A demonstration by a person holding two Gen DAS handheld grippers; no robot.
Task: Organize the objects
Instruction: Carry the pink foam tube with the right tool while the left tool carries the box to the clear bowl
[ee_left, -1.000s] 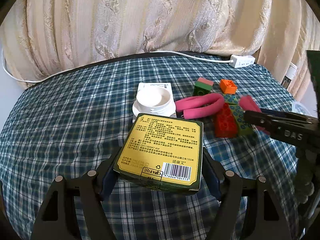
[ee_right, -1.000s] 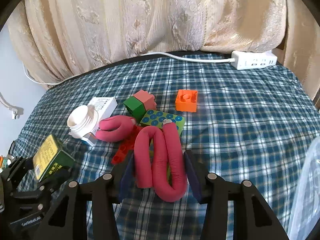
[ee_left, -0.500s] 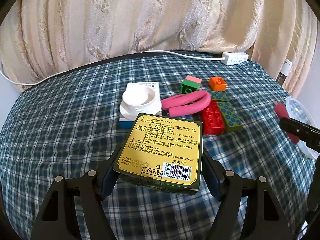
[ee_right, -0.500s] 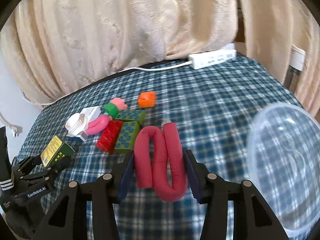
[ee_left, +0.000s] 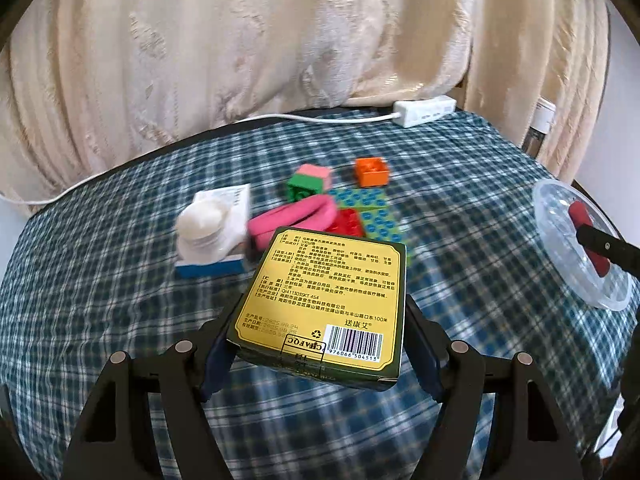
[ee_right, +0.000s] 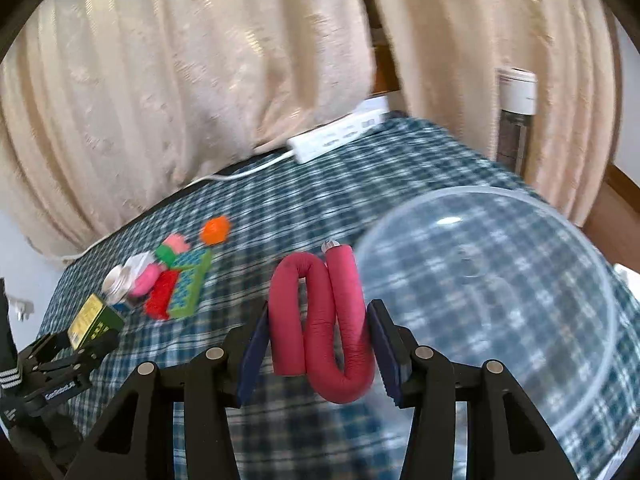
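A table under a blue plaid cloth [ee_left: 100,280] carried the lot. On it lay a clear bowl [ee_left: 560,240] at the right edge, a white power strip [ee_left: 424,110] at the back, an orange block [ee_left: 372,171], a pink-topped green block [ee_left: 306,184], a dotted green plate [ee_left: 364,204] beside a red brick [ee_left: 350,222], a pink roller [ee_left: 296,216], and a white box [ee_left: 232,200] bearing a white jar [ee_left: 206,230].

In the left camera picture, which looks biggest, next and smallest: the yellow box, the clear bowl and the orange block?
1. yellow box, held in the left gripper, though it is nearest the camera, which inflates it.
2. clear bowl, partly cut off at the edge.
3. orange block, smallest and farthest away.
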